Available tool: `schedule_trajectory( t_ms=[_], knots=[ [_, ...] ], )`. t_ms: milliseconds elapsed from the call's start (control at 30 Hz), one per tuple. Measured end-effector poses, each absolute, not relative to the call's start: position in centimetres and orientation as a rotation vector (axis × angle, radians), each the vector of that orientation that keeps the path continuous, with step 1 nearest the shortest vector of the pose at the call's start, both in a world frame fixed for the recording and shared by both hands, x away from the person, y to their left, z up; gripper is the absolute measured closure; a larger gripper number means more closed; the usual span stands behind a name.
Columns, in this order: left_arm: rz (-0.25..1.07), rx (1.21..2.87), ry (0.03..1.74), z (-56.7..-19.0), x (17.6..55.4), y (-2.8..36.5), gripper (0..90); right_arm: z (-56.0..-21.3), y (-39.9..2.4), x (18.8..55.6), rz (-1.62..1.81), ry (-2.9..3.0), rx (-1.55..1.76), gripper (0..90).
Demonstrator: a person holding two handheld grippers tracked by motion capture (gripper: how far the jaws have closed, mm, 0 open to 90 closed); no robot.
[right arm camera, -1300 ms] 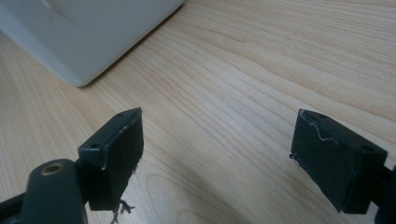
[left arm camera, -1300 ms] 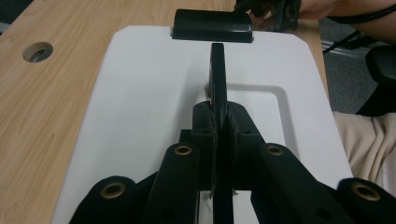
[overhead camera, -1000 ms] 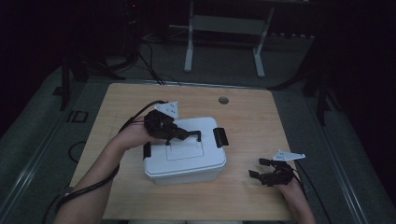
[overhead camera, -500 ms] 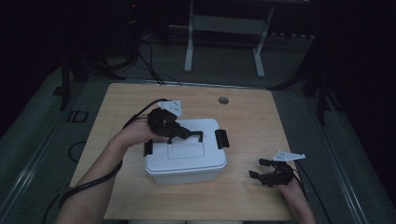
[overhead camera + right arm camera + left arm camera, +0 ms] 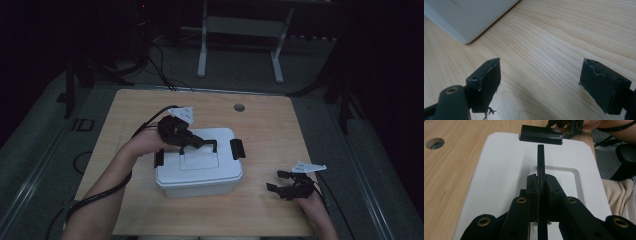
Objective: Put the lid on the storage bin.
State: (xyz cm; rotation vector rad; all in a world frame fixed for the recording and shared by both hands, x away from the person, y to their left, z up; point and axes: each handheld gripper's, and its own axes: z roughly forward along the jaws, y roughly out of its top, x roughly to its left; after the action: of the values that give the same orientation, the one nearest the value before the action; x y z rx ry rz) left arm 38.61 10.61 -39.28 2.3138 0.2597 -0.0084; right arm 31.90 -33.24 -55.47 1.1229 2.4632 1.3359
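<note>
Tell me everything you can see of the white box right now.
The box is white, plastic-looking, rectangular with rounded corners, lid on. It sits flat on the wooden table, near its middle. A black latch sits at each short end. On the lid's recessed centre a thin black handle stands up, and the left claw is shut on it. The right claw rests apart, open.

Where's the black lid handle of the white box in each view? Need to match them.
High view: black handle mid-table on the lid, pinched by the left claw.
Left gripper view: centre, a thin upright bar clamped between the pads.
Right gripper view: not in it.
Shared landmark: the white box.
</note>
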Motion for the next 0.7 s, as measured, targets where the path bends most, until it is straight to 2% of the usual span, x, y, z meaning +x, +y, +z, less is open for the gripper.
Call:
schedule_trajectory(
  t_ms=[233, 267, 300, 400, 433, 633, 700],
  knots=[
    [0.004, 2.289, 0.279, -39.6, 38.6, 10.8, 79.3, -55.5, -33.2, 31.9, 1.335, 2.464, 1.125, 16.8],
    [0.040, 2.282, 0.306, -39.6, 38.7, 11.0, 63.2, -55.5, -33.2, 31.9, 1.336, 2.465, 1.124, 16.8],
    [0.033, 2.276, 0.328, -39.6, 38.8, 11.0, 63.2, -55.5, -33.2, 31.9, 1.336, 2.465, 1.124, 16.8],
    [0.051, 2.284, 0.347, -39.5, 38.8, 11.3, 53.5, -55.5, -33.3, 31.9, 1.339, 2.461, 1.127, 16.8],
    [0.043, 2.284, 0.350, -39.6, 38.7, 11.4, 53.5, -55.5, -33.3, 31.9, 1.339, 2.461, 1.127, 16.8],
    [0.094, 2.256, 0.433, -39.7, 38.7, 12.2, 24.8, -55.5, -33.3, 31.9, 1.339, 2.461, 1.128, 16.8],
    [0.113, 2.234, 0.439, -39.6, 38.5, 12.7, 23.9, -55.5, -33.2, 31.9, 1.338, 2.460, 1.129, 16.8]
  ],
)
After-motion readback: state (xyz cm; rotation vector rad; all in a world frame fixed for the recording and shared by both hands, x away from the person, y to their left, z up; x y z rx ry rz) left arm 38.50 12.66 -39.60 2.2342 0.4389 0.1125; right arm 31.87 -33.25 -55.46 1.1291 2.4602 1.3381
